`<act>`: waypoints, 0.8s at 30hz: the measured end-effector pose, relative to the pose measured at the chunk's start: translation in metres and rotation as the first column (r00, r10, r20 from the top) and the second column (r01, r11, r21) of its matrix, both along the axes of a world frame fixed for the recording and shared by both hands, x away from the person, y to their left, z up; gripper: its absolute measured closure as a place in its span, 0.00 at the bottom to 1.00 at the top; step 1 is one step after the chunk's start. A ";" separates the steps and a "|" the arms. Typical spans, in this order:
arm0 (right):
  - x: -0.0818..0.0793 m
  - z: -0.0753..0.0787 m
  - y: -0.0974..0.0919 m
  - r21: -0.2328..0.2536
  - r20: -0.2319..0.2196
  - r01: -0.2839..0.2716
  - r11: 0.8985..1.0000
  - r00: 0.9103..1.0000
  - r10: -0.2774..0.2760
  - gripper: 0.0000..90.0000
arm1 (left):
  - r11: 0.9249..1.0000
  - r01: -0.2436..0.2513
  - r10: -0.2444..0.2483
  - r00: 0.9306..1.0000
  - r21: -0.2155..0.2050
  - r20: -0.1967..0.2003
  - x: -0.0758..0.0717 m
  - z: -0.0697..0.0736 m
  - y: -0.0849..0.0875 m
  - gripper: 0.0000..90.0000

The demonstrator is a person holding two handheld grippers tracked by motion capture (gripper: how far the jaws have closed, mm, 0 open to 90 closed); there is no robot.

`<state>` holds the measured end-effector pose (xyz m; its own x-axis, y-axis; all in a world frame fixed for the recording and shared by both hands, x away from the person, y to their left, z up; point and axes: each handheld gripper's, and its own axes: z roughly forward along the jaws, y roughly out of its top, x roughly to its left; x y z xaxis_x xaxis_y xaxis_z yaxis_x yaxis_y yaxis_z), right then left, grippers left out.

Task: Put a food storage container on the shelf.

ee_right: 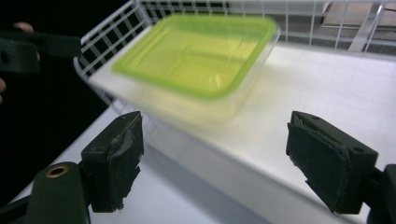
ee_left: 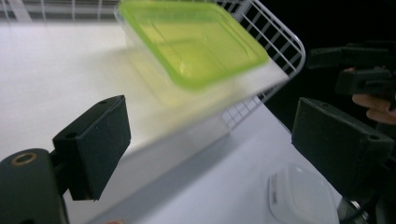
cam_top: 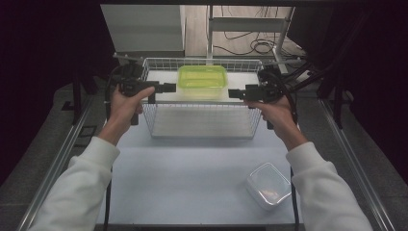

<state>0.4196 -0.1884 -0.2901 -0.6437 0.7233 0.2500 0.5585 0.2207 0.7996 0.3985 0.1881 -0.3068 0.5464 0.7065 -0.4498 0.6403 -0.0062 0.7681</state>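
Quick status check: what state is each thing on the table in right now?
Green-lidded container: lid on, upright, resting inside the basket, ungripped.
Wire basket: upright on the table.
Clear container: on the table near the front edge, untouched.
Left claw: open, holding nothing.
Right claw: open, holding nothing.

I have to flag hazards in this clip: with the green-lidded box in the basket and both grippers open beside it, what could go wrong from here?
1. The green-lidded box sits on a raised white shelf inside the wire basket; a nudge from the left gripper or right gripper might push it off.
2. Both grippers hang close to the basket's wire sides, so jaws or cables could snag.
3. The clear container lies near the table edge, by the right sleeve.
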 end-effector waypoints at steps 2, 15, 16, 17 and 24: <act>-0.011 -0.005 -0.007 -0.003 -0.002 -0.019 1.000 1.000 0.019 0.23 | 1.000 0.007 -0.007 1.000 0.011 0.001 -0.014 -0.007 0.001 0.13; -0.091 -0.071 -0.054 -0.062 0.000 -0.070 0.996 0.998 0.070 0.31 | 0.994 0.043 -0.041 0.999 0.104 -0.020 -0.101 -0.092 -0.009 0.18; -0.091 -0.071 -0.054 -0.062 0.000 -0.070 0.996 0.998 0.070 0.31 | 0.994 0.041 -0.038 0.999 0.099 -0.035 -0.106 -0.102 -0.009 0.18; -0.102 -0.085 -0.055 -0.078 -0.022 -0.084 0.993 0.996 0.082 0.31 | 0.994 0.044 -0.039 0.998 0.099 -0.056 -0.112 -0.116 -0.010 0.20; -0.125 -0.122 -0.052 -0.110 -0.094 -0.112 0.988 0.990 0.102 0.32 | 0.985 0.065 -0.046 0.992 0.158 -0.117 -0.132 -0.146 -0.011 0.25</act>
<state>0.2945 -0.2403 -0.4123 -0.6980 0.6785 0.2288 0.5939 0.3701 0.7143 0.2664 0.1775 -0.4530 0.5390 0.7446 -0.3937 0.7179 -0.1616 0.6771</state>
